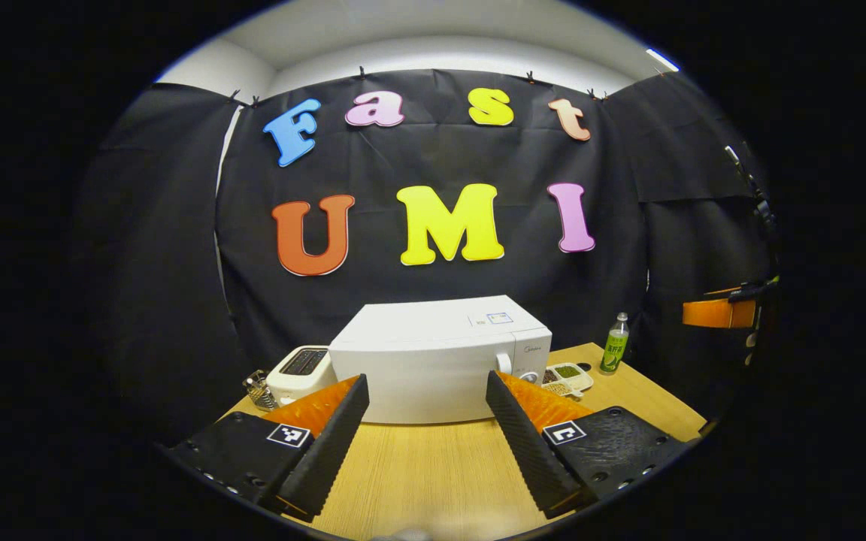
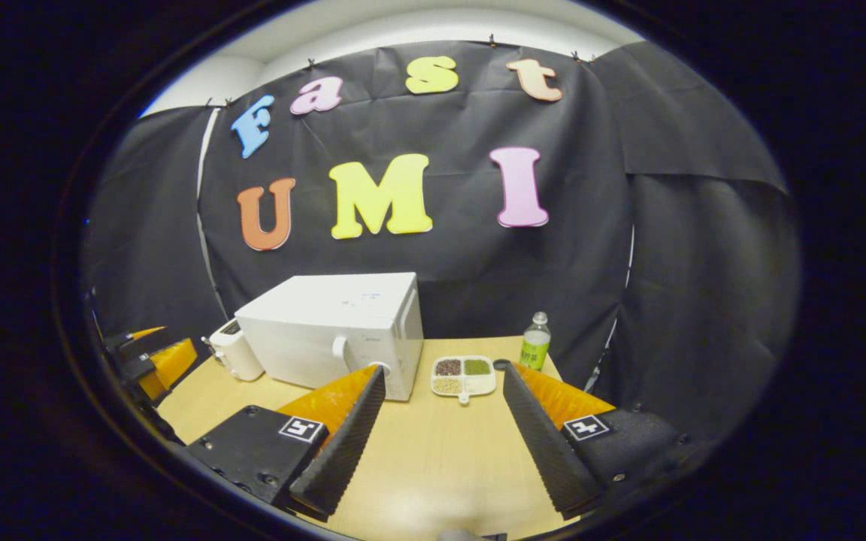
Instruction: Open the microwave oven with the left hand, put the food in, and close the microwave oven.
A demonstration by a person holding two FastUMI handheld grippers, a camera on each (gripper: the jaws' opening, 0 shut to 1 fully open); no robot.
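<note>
With both tools released, the left tool (image 1: 427, 428) may slide the closed microwave (image 1: 440, 357) into the food tray (image 2: 464, 375) on pulling.

Smooth, glossy white microwave (image 1: 433, 361) stands on a matt, pale wood-grain table (image 1: 433, 466); matt black cloth wall (image 1: 140, 263) behind.

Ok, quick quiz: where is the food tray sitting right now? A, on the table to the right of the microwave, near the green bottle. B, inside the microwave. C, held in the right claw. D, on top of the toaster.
A: the food tray rests on the table between the closed microwave and the green bottle, while the right claw is open and holds nothing.
</note>
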